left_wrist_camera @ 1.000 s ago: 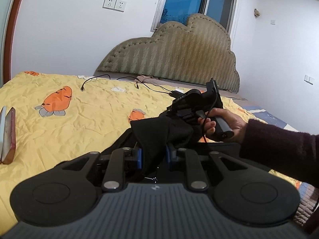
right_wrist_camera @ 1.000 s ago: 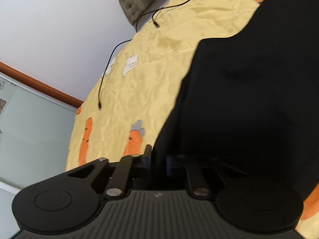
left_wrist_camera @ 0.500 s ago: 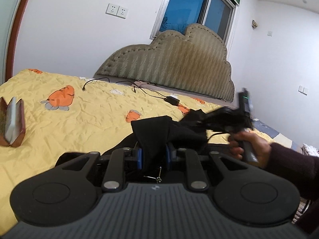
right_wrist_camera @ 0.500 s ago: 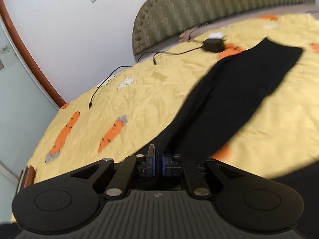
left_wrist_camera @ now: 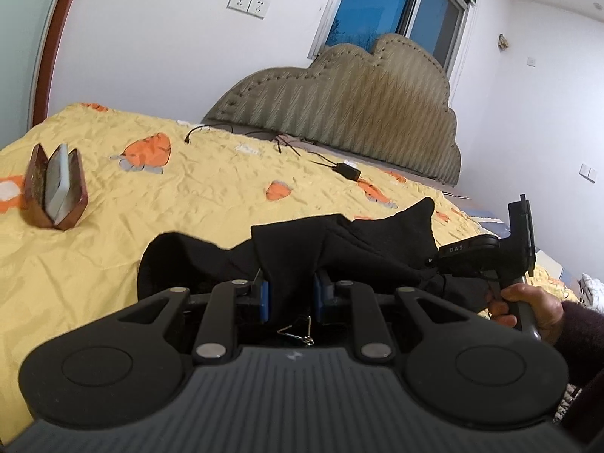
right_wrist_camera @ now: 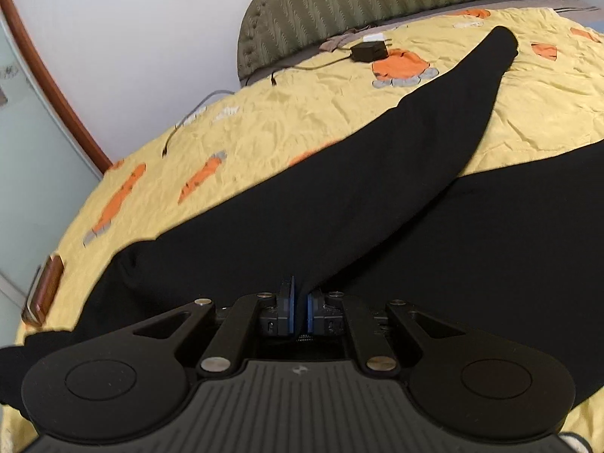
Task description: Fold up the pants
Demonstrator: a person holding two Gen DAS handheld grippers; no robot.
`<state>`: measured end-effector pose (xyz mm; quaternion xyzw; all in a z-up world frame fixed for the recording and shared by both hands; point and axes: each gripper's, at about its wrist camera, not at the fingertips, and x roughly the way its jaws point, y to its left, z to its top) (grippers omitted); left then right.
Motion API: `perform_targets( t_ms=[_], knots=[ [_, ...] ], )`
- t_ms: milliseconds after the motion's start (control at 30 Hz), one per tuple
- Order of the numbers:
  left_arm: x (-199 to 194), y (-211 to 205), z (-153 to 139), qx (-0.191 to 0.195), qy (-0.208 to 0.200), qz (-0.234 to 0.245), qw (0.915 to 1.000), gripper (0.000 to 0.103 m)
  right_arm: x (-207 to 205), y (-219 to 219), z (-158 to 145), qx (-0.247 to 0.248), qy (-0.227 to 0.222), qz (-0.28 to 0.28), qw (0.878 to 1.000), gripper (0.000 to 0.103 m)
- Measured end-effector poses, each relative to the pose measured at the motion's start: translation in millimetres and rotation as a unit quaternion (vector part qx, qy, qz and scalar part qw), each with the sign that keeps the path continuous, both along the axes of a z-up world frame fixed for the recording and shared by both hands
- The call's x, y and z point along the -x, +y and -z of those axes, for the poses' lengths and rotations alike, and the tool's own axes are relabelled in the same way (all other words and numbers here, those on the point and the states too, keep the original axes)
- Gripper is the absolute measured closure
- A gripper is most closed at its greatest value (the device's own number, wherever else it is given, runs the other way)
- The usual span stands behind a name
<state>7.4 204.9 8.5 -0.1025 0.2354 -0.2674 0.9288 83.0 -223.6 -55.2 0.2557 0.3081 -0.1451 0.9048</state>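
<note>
Black pants [left_wrist_camera: 358, 241] lie bunched on the yellow carrot-print bedspread [left_wrist_camera: 188, 196]. My left gripper [left_wrist_camera: 290, 294] is shut on a thick fold of them, with the cloth filling the gap between the blue pads. In the right wrist view the pants [right_wrist_camera: 377, 188] spread wide, one leg reaching toward the headboard. My right gripper [right_wrist_camera: 300, 302] has its pads pressed together on the thin edge of the cloth. It also shows at the right of the left wrist view, where the right gripper [left_wrist_camera: 438, 260] is held by a hand [left_wrist_camera: 528, 309] with the cloth stretched toward it.
A brown phone case [left_wrist_camera: 56, 188] stands propped on the bed at the left; it shows as the brown case [right_wrist_camera: 43, 290] near the bed's edge. A black charger [left_wrist_camera: 347, 170] with cables lies near the padded headboard [left_wrist_camera: 358, 113]. The bed's right edge is close to the hand.
The right gripper has swung out to the right, away from the left one, drawing the pants out between them. One leg now lies stretched over the bed. The left gripper kept its hold.
</note>
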Motion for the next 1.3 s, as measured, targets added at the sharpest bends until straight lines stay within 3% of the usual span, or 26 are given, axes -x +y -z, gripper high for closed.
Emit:
perform_targets(
  t_ms=[167, 367, 467, 633, 733, 800, 933, 1000, 1100, 1200, 1300],
  knots=[
    [11.7, 5.1, 4.4, -0.005, 0.002, -0.012, 0.9999, 0.083, 8.4, 3.9, 2.9, -0.014, 0.000, 0.000, 1.000, 0.098],
    [10.0, 12.2, 19.4, -0.032, 0.027, -0.021, 0.9989, 0.083, 15.2, 17.7, 6.3, 0.013, 0.011, -0.023, 1.000, 0.098],
    [7.8, 8.4, 14.4, -0.042, 0.018, -0.024, 0.9987, 0.083, 14.6, 19.0, 6.2, 0.015, 0.012, -0.026, 0.999, 0.098],
    [-16.7, -9.3, -43.2, -0.070, -0.089, -0.035, 0.9929, 0.083, -1.3, 5.6, -1.8, -0.052, -0.006, -0.020, 0.998, 0.097],
    [-21.1, -10.7, -62.0, -0.080, -0.133, -0.046, 0.9869, 0.082, 4.9, 18.6, -10.0, -0.029, -0.027, -0.032, 0.999, 0.097],
    [-15.1, -10.2, -47.8, -0.114, -0.147, -0.045, 0.9815, 0.078, 8.1, 26.9, -4.7, -0.016, -0.018, -0.046, 0.999, 0.098],
    [-7.6, 0.6, 16.0, -0.167, -0.037, -0.066, 0.9830, 0.073, 8.9, 24.1, 8.7, -0.029, -0.003, -0.047, 0.998, 0.098],
    [0.6, 11.9, 37.7, -0.173, 0.002, -0.083, 0.9814, 0.069, 7.5, 24.1, 6.4, -0.032, -0.001, -0.056, 0.998, 0.098],
    [14.3, 34.3, 42.6, -0.143, 0.014, -0.136, 0.9802, 0.070, 8.4, 24.0, 5.3, -0.034, 0.000, -0.056, 0.998, 0.098],
    [19.4, 60.4, 38.6, -0.086, 0.045, -0.172, 0.9802, 0.063, 9.1, 23.3, 7.1, -0.043, -0.002, -0.051, 0.998, 0.098],
    [33.1, 69.8, 26.2, -0.055, 0.035, -0.176, 0.9823, 0.063, 12.0, 23.3, 6.0, -0.045, -0.003, -0.050, 0.998, 0.098]
  ],
)
